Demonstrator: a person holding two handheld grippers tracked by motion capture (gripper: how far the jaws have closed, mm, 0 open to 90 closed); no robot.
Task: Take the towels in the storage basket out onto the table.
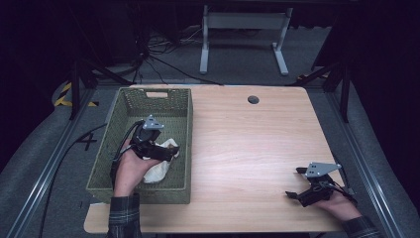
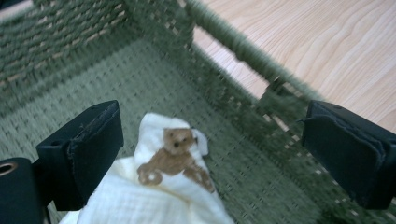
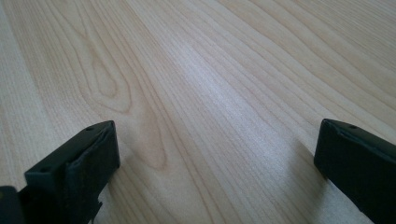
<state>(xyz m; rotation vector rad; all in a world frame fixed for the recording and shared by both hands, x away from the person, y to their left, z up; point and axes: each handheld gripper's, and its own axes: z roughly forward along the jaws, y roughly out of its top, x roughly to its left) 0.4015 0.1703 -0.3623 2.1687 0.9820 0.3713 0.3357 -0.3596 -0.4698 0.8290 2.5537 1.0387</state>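
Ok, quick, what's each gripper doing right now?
Left gripper: open, holding nothing, over the white cloth in the basket.
Right gripper: open, holding nothing, over the table.

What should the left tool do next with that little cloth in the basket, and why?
Probably lower the left tool and close it on the cream cloth: its jaws stand wide open with the cloth between and below them, ungripped, on the floor of the green basket.

High view: fixed above near edge, aimed fwd and down; whole tabletop [image 1: 247, 144] and green basket [image 1: 130, 106] covered from afar. Left gripper view: held close inside the basket [image 2: 93, 74], aimed down at a white cloth [image 2: 154, 196]; basket wall and cloth [image 1: 157, 171] shared w/ high view. Right gripper view: set low, skimming bare tabletop [image 3: 210, 93] at close range.
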